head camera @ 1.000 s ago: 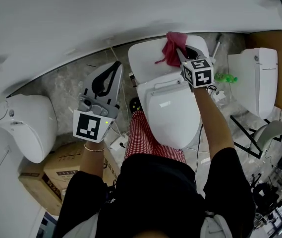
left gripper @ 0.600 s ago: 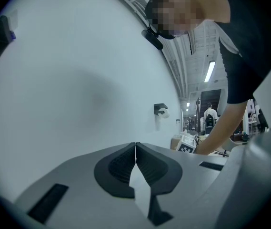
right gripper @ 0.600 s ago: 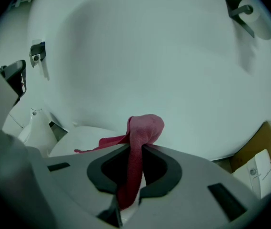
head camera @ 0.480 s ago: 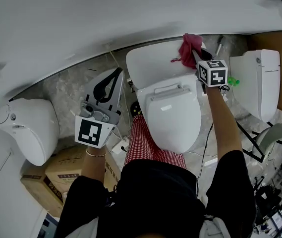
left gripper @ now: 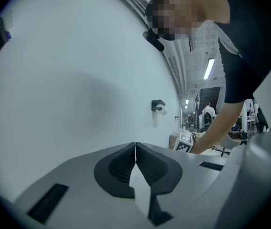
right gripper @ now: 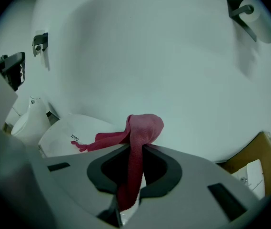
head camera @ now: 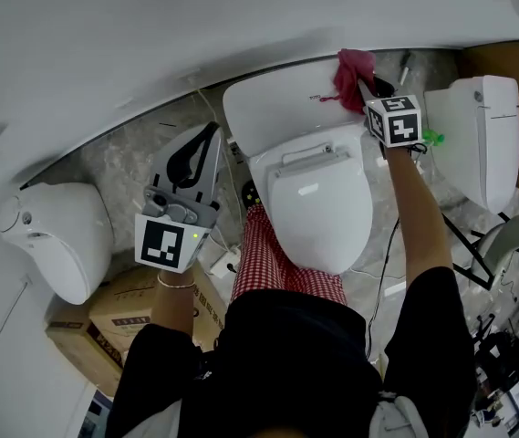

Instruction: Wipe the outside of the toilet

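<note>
Three white toilets stand along the white wall (head camera: pixel 150 44), and the middle toilet (head camera: pixel 318 199) is the one being worked on. Its seat lid is shut and glossy. Its tank lid (head camera: pixel 277 108) carries small dark print near the back, which reads "TOTO" in the right gripper view. A second toilet (head camera: pixel 54 235) sits well to the left of it and a third (head camera: pixel 478 140) well to the right. A cardboard box (head camera: pixel 127 313) lies to the left, nearer the person; its print is too small to read.

The left tool (head camera: pixel 206 135) hangs in the air left of the middle toilet, apart from it, with its jaws pressed together on nothing (left gripper: pixel 135 149). It sits about where it was a second ago.

The right tool (head camera: pixel 361 85) reaches over the tank lid's right end, close to the wall. It pinches a pink-red cloth (head camera: pixel 351 73), which bunches up above the jaws, and one tail trails onto the tank lid (right gripper: pixel 142 128). A second ago the cloth lay nearer the lid's middle, and it has since slid toward the right end.
</note>
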Available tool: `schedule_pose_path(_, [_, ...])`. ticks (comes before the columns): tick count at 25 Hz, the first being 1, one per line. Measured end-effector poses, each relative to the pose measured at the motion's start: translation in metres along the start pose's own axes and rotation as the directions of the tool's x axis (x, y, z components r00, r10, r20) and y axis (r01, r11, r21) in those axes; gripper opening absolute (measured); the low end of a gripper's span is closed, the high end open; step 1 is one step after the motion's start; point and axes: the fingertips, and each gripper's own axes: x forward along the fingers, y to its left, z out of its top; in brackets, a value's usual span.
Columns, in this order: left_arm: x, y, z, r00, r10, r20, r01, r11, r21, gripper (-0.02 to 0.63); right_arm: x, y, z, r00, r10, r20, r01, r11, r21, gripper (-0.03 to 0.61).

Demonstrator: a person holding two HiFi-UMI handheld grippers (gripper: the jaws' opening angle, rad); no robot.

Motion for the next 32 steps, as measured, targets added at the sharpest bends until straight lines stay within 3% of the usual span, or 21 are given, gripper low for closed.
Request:
schedule_pose_path(6, [0.002, -0.006, -0.002, 1.0, -0.002, -0.013, 0.002, 1.0, 0.005, 0.011, 0.0, -0.019, -0.011, 1.0, -0.028, 0.005, 0.028, 0.998, 0.054, 0.063])
schedule_pose_path(12, [-0.001, -0.007, -0.001, 1.0, 0.004, -0.012, -0.004, 1.0, 0.014, 0.011, 0.001, -0.03, -0.018, 0.997, -0.077, -0.017, 0.077, 0.997, 0.027, 0.063])
schedule_pose_path(20, [-0.007, -0.008, -0.005, 1.0, 0.011, -0.02, -0.01, 1.0, 0.014, 0.011, 0.002, -0.05, -0.034, 0.984, -0.17, -0.046, 0.174, 0.977, 0.121, 0.063])
schedule_pose_path(27, [-0.004, -0.017, -0.011, 1.0, -0.012, -0.015, 0.012, 1.0, 0.028, 0.011, -0.02, -0.044, -0.014, 0.975, -0.188, 0.118, 0.169, 0.974, 0.151, 0.063])
schedule_pose_path(32, [0.0, -0.018, -0.016, 1.0, -0.015, 0.003, 0.015, 1.0, 0.019, 0.011, -0.052, -0.014, 0.016, 0.949, -0.149, 0.276, 0.125, 0.987, 0.1, 0.063])
